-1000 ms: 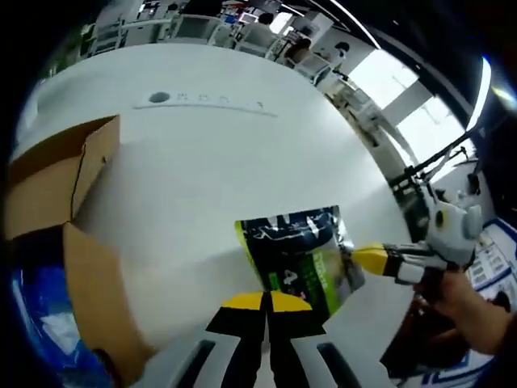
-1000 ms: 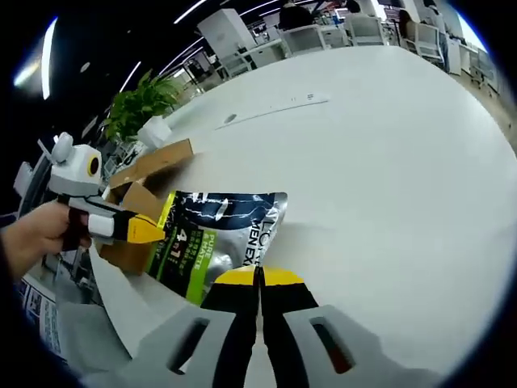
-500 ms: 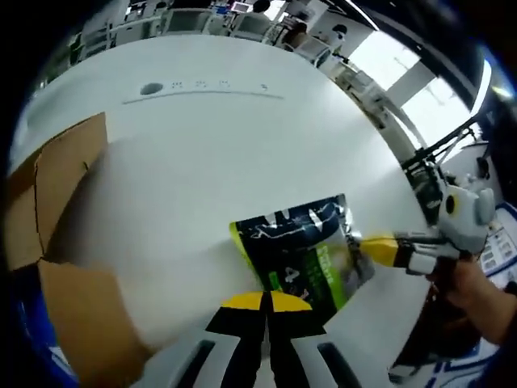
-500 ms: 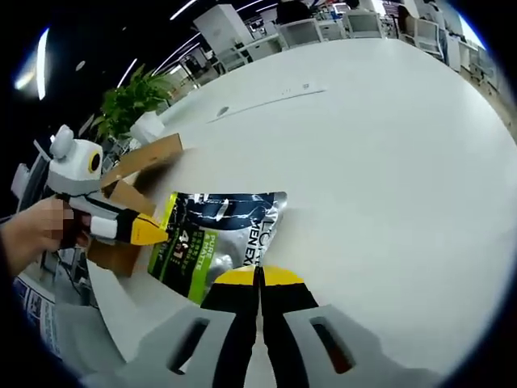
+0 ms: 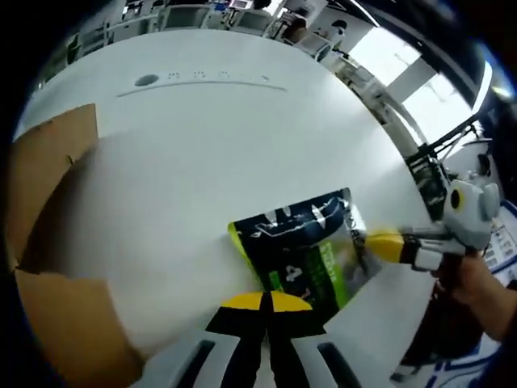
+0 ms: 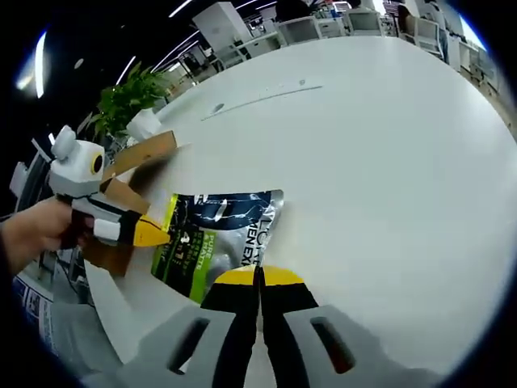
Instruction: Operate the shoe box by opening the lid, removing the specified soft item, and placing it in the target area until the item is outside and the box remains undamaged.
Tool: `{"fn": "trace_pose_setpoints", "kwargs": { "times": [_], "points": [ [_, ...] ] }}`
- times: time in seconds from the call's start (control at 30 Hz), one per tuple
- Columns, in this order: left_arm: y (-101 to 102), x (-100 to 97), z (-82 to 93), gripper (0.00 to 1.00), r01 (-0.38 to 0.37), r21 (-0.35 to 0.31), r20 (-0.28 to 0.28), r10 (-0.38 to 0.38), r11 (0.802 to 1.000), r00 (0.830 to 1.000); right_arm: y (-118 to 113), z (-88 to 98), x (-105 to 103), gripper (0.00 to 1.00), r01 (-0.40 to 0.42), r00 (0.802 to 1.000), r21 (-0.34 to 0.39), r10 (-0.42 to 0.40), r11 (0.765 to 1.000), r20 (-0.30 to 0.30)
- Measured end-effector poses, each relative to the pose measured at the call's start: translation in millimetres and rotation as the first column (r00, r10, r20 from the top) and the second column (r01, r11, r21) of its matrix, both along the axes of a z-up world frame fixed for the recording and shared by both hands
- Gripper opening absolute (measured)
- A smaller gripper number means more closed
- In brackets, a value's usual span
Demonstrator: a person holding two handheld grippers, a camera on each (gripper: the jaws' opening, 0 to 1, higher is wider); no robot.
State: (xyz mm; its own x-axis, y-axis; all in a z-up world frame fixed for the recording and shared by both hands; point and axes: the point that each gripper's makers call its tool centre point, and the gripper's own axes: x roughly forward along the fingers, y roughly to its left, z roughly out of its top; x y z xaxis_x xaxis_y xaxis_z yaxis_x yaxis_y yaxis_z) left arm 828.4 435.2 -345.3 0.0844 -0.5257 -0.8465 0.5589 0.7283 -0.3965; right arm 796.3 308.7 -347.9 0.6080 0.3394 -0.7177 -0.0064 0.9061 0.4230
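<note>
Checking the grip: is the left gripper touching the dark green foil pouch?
Touching: right gripper view shows the left gripper closed on the dark green foil pouch edge.

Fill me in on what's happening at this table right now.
A person is holding a dark blue and green foil pouch over the white round table with two hand-held grippers. The left hand-held gripper is shut on one edge of the pouch, and the right hand-held gripper is shut on an adjacent edge. The brown cardboard shoe box sits open off to the side, so the pouch is already out.
</note>
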Motion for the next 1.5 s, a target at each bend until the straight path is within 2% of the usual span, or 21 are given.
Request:
{"fn": "trace_pose_setpoints", "kwargs": {
  "times": [0.2, 0.47, 0.57, 0.83, 1.13, 1.5],
  "points": [
    [-0.1, 3.7, 0.9, 0.02, 0.013, -0.001, 0.026, -0.013, 1.000, 1.000, 0.0, -0.7, 0.4, 0.00, -0.013, 1.000, -0.022, 0.013, 1.000, 0.017],
    [-1.7, 4.6, 5.1, 0.15, 0.024, -0.016, 0.068, -0.023, 1.000, 0.997, -3.3, -4.4, 0.5, 0.03, -0.026, 0.999, -0.049, 0.027, 0.998, 0.023],
    [-2.7, 3.4, 6.7, 0.15, 0.026, -0.025, 0.071, -0.024, 0.999, 0.997, -2.1, -1.6, -1.8, 0.09, -0.027, 0.999, -0.050, 0.028, 0.998, 0.032],
    [0.1, -0.1, 12.0, 0.17, 0.030, -0.032, 0.077, -0.027, 0.999, 0.997, -4.3, 0.6, -2.3, 0.15, -0.029, 0.999, -0.061, 0.031, 0.998, 0.032],
    [0.1, -0.6, 28.9, 0.25, 0.044, -0.050, 0.121, -0.037, 0.998, 0.992, -2.0, 17.2, -6.0, 0.26, -0.039, 0.998, -0.079, 0.044, 0.996, 0.052],
    [7.4, -18.4, 60.8, 0.34, 0.083, -0.090, 0.160, -0.068, 0.992, 0.985, 7.6, 40.9, -18.0, 0.40, -0.074, 0.993, -0.104, 0.083, 0.992, 0.081]
  ]
}}
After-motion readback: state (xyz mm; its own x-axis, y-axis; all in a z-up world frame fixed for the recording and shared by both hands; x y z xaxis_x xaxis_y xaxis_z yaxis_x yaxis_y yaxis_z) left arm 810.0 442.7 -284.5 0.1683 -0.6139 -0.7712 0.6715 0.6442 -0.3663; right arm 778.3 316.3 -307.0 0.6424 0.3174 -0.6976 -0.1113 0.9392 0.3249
